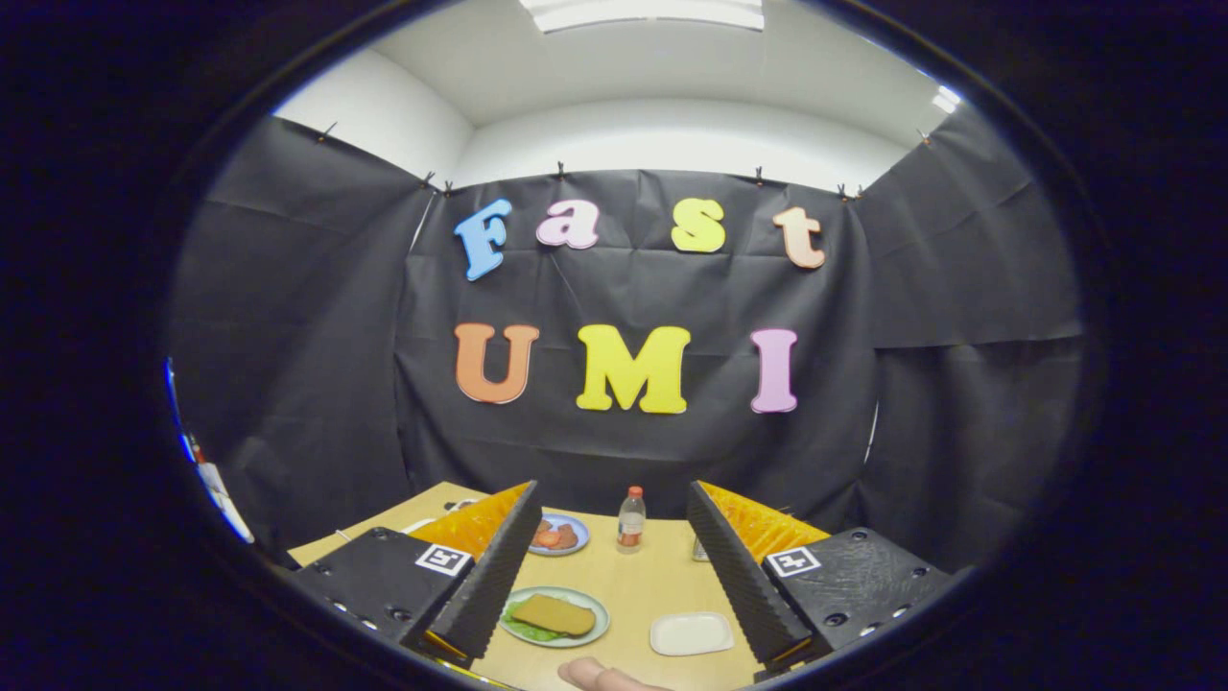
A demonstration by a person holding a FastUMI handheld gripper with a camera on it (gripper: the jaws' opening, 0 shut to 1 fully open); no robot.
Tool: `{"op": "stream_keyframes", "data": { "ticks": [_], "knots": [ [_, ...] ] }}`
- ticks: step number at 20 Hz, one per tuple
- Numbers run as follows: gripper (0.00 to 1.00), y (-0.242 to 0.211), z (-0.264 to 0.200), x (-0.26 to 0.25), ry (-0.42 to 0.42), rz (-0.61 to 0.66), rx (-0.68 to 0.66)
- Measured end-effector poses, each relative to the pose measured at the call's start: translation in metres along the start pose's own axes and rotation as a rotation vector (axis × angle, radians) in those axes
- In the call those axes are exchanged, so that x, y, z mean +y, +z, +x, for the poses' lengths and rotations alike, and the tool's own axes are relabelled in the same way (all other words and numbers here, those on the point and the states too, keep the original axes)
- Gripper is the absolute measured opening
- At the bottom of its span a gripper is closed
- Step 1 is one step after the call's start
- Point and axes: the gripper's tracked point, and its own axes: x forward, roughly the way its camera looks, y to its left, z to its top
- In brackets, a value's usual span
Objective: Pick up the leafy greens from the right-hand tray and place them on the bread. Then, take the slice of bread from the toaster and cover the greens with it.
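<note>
A slice of brown bread (pixel 565 614) lies flat on a round, pale-rimmed plate (pixel 597 607), and the ruffled edge of the leafy greens (pixel 531 631) shows from under the slice on its near-left side, so the greens sit between this slice and whatever is beneath it; a lower slice cannot be made out. The plate rests on the light wooden table (pixel 633 581). Plate, bread and greens lie between the two fingers of the gripper (pixel 612 566), closer to the left finger, whose ridged inner face partly overlaps the plate's left rim in the view; whether it touches the rim cannot be told. The gripper's fingers stand wide apart and hold nothing; neither finger presses on any object. To the right of the plate, also between the fingers, sits an empty white rectangular tray (pixel 692 633). Beyond the plate, a second small plate (pixel 574 525) carries reddish food slices (pixel 554 537), and a small bottle (pixel 630 520) with a red cap stands upright near the middle of the table. A fingertip (pixel 600 675) of a person shows at the near edge of the table, just below the tray and plate.
</note>
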Motion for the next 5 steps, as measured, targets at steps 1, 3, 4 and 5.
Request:
{"op": "stream_keyframes", "data": {
  "ticks": [1,3,4,5],
  "knots": [
    [0.96,-0.007,0.005,-0.002,-0.001,0.014,0.022],
    [0.96,-0.021,0.011,-0.002,0.000,0.036,0.073],
    [0.96,-0.026,0.014,-0.001,0.007,0.029,0.088],
    [0.96,-0.028,0.019,-0.004,0.000,0.014,0.097]
  ]
}}
